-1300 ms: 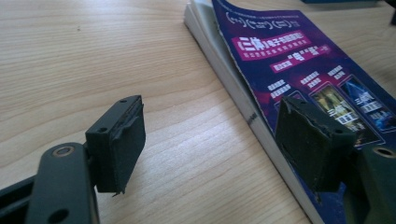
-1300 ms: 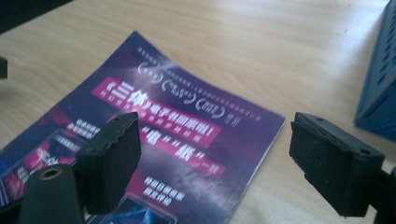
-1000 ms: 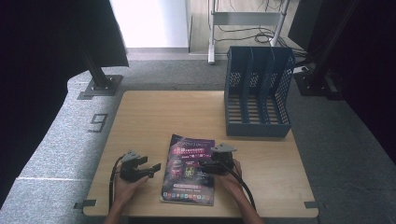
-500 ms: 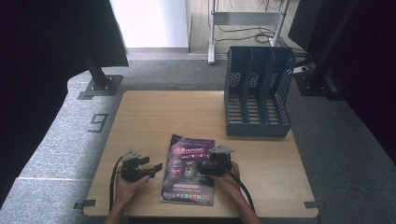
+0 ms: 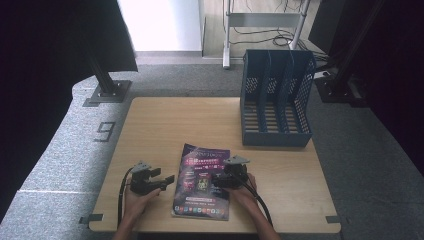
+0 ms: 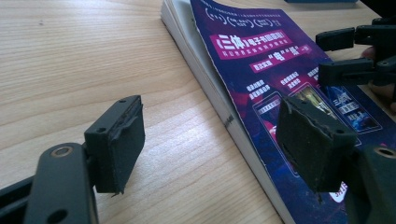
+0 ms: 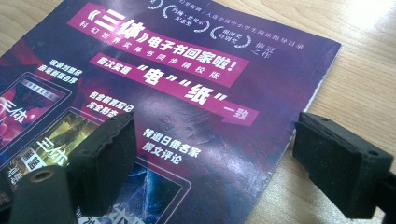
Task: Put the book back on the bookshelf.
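My left gripper (image 6: 210,149) has its jaws wide apart and empty, straddling the near long edge of the magazine (image 6: 280,79), one pad over bare wood, the other above the cover. My right gripper (image 7: 219,163) is also spread and holding nothing, one pad over the printed cover, the other past the opposite edge over the table (image 7: 369,79). The magazine lies flat near the front edge of the table, between my two hands, closed, glossy purple cover up. I judge it light, thin and floppy: the top cover already lifts a little at the far corner, so a pinch on the cover alone would peel it open. The gloss will likely slip under the pads. I would take the whole thickness at the edge. Beyond it, at the far right of the table, stands the blue file rack (image 5: 276,100), compartments open toward me.
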A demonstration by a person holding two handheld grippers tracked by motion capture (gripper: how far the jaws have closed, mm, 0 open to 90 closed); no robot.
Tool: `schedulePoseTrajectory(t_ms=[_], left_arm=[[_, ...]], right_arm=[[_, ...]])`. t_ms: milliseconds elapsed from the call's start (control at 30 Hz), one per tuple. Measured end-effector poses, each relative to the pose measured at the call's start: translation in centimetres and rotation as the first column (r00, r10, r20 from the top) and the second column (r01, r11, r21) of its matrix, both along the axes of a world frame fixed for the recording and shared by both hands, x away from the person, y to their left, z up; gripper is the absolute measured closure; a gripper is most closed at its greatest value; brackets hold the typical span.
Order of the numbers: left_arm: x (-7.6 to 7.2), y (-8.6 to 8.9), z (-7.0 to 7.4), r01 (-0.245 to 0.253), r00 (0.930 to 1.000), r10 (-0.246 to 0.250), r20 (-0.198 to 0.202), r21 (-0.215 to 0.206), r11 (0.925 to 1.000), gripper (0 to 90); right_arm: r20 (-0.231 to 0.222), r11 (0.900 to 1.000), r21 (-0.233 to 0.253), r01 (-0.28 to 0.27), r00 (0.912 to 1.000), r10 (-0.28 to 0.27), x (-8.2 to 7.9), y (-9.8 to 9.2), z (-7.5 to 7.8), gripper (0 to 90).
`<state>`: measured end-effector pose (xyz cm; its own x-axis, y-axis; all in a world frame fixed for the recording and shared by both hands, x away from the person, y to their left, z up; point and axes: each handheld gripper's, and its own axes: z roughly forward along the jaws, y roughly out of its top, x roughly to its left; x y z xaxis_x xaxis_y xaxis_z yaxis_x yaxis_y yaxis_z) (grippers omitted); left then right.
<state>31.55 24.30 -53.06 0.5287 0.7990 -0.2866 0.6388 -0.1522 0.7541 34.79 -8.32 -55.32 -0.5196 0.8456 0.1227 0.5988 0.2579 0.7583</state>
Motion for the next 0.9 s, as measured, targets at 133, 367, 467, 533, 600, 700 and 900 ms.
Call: schedulePoseTrajectory(t_ms=[133,367,467,533,600,700,900], left_arm=[[0.0,-0.3,0.0,0.005,1.0,-0.005,0.001,0.005,1.0,24.2],[0.3,-0.9,0.4,0.001,1.0,-0.002,0.007,0.02,0.9998,24.2],[0.4,-1.5,0.7,0.007,0.9999,-0.008,0.014,0.029,0.9996,24.2],[0.6,-1.8,0.8,0.013,0.9998,-0.014,0.017,0.034,0.9993,24.2],[0.7,-2.2,0.9,0.017,0.9997,-0.018,0.016,0.039,0.9991,24.3],[1.1,-2.9,1.0,0.027,0.9995,-0.028,0.016,0.051,0.9983,24.2],[2.2,-4.5,0.8,0.037,0.9992,-0.038,0.013,0.081,0.996,24.1]], right_arm=[[0.006,1.0,-0.005,0.006,1.0,-0.006,-0.1,0.1,0.0,14.9],[0.007,1.0,-0.005,0.009,0.9999,-0.009,-0.1,0.0,0.0,16.1],[0.007,1.0,-0.005,0.011,0.9999,-0.011,-0.1,0.0,0.0,16.5],[0.007,1.0,-0.005,0.012,0.9999,-0.012,-0.1,0.0,0.0,16.6],[0.006,1.0,-0.005,0.013,0.9999,-0.012,-0.1,0.0,0.0,16.7],[0.007,1.0,-0.005,0.012,0.9999,-0.012,-0.1,0.0,0.0,16.7],[0.006,1.0,-0.007,0.012,0.9999,-0.012,-0.1,0.0,0.0,16.8]])
